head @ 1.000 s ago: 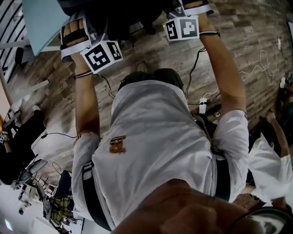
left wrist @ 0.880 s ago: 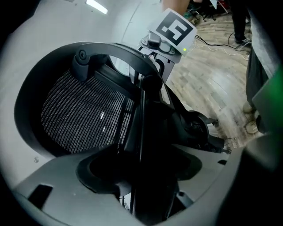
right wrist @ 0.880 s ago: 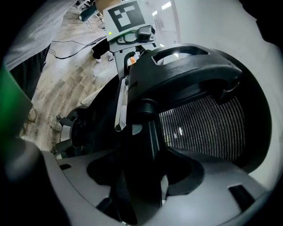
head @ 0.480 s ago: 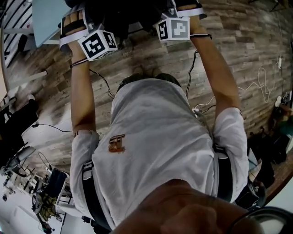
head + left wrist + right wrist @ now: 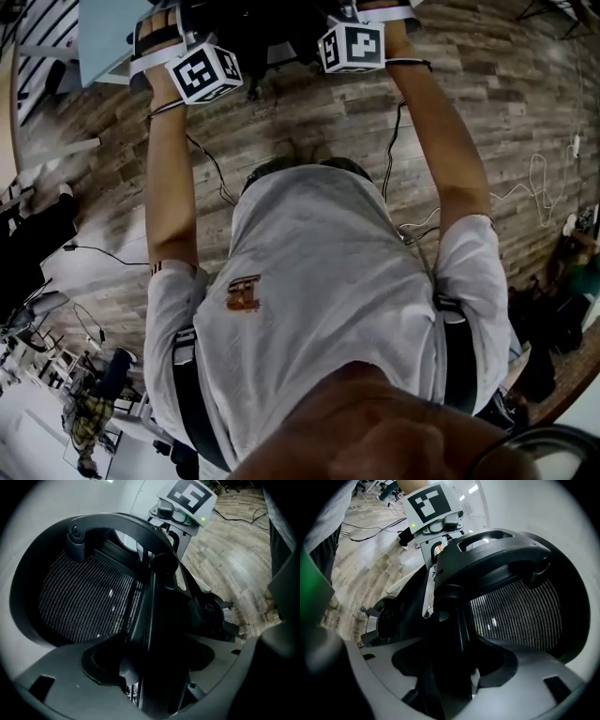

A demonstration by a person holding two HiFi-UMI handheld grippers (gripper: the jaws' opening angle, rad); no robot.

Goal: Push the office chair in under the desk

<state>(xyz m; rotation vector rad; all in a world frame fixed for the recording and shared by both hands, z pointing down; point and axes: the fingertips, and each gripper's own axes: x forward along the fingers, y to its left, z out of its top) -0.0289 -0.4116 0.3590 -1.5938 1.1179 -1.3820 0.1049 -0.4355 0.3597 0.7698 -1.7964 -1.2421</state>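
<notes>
Head view looked steeply down at the floor [image 5: 525, 112]. Left gripper view and right gripper view closely faced the same office chair [image 5: 84, 602] from opposite sides.

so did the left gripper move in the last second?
Yes. The left gripper, shut on the chair, went forward: in the head view its marker cube was just short of the desk corner, now level with it.

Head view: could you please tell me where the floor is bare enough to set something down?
The wood floor is bare between the right arm and the white cable. It is crowded at the top, where the office chair stands by the desk, and lower left among clutter.
</notes>
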